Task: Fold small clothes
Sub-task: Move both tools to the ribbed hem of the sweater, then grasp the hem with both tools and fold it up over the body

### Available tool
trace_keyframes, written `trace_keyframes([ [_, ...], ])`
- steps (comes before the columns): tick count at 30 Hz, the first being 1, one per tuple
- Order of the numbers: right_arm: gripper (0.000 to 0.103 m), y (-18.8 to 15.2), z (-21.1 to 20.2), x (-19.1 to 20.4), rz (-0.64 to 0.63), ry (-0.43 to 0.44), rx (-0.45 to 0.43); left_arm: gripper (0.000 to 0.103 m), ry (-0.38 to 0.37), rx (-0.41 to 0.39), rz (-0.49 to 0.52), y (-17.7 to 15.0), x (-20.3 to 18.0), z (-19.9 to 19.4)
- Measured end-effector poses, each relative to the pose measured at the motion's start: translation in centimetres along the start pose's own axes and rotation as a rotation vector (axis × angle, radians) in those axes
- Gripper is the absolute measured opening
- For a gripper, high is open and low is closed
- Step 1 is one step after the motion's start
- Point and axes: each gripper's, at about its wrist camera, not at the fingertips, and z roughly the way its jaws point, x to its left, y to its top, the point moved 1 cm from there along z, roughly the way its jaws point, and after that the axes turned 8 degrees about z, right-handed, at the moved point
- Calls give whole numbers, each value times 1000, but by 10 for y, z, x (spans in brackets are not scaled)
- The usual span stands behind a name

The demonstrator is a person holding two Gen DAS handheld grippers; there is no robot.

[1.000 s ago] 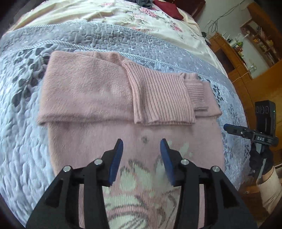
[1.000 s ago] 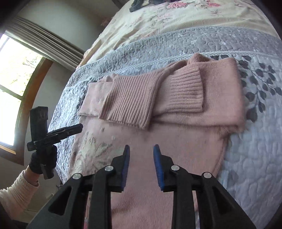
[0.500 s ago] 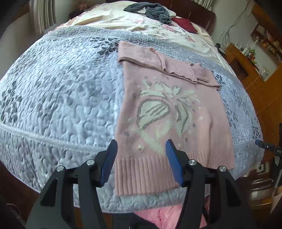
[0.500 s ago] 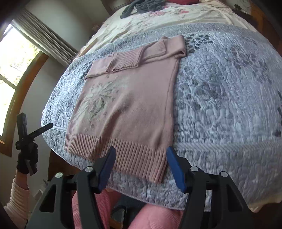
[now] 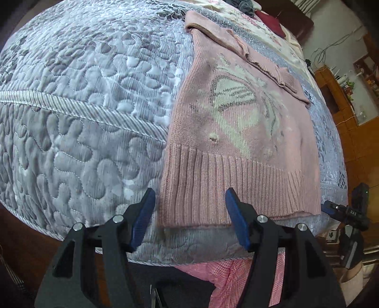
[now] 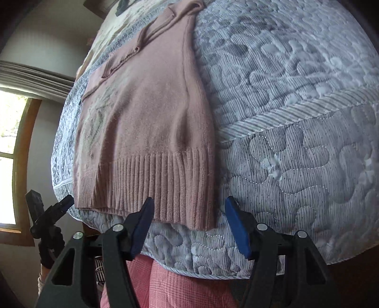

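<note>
A pink knit sweater (image 5: 239, 132) with a pale bow pattern lies flat on the grey quilted bedspread (image 5: 83, 94), sleeves folded across its top. Its ribbed hem hangs at the bed's near edge. My left gripper (image 5: 189, 213) is open, its blue pads straddling the hem's left corner without touching it. In the right wrist view the same sweater (image 6: 151, 113) runs away from me, and my right gripper (image 6: 188, 215) is open around the hem's right corner. The other gripper shows at the edge of each view.
Pink checked fabric (image 5: 234, 279) shows below the bed edge, close to both grippers. Wooden furniture (image 5: 350, 113) stands to the right of the bed. Dark clothes (image 5: 246, 6) lie on the floral sheet at the far end. A window (image 6: 9, 142) is on the left.
Both grippers pulled back from over the folded sleeves to the sweater's hem at the bed edge, dropped lower, and their jaws opened wider.
</note>
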Motion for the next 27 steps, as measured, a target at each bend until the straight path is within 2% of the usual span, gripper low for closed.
trace_keyframes([
  [5,64,-2,11,1,-23,7,-21,66,33,39,-3,1,-6,23],
  [7,63,-3,13,8,-56,12,-20,67,19,37,-13,2,-7,25],
  [8,57,-3,15,11,-74,1,-17,67,6,36,-18,3,-8,25],
  [10,49,-1,19,17,-101,-26,-10,57,-14,34,-36,3,-7,24],
  [12,42,0,22,21,-120,-28,-6,50,-30,31,-60,3,-3,23],
  [13,35,0,23,21,-123,-20,2,48,-39,28,-74,1,1,23],
  [16,32,1,24,20,-121,-13,10,49,-87,29,-122,-2,15,23],
  [19,32,0,18,16,-110,4,10,47,-31,15,-120,-4,18,11],
  [22,37,-3,17,19,-125,10,18,56,-1,2,-52,-4,13,2],
  [24,37,-5,19,20,-146,-14,22,56,6,28,-22,-3,13,9],
  [27,31,-5,23,26,-173,-51,13,55,19,51,-3,1,10,24],
])
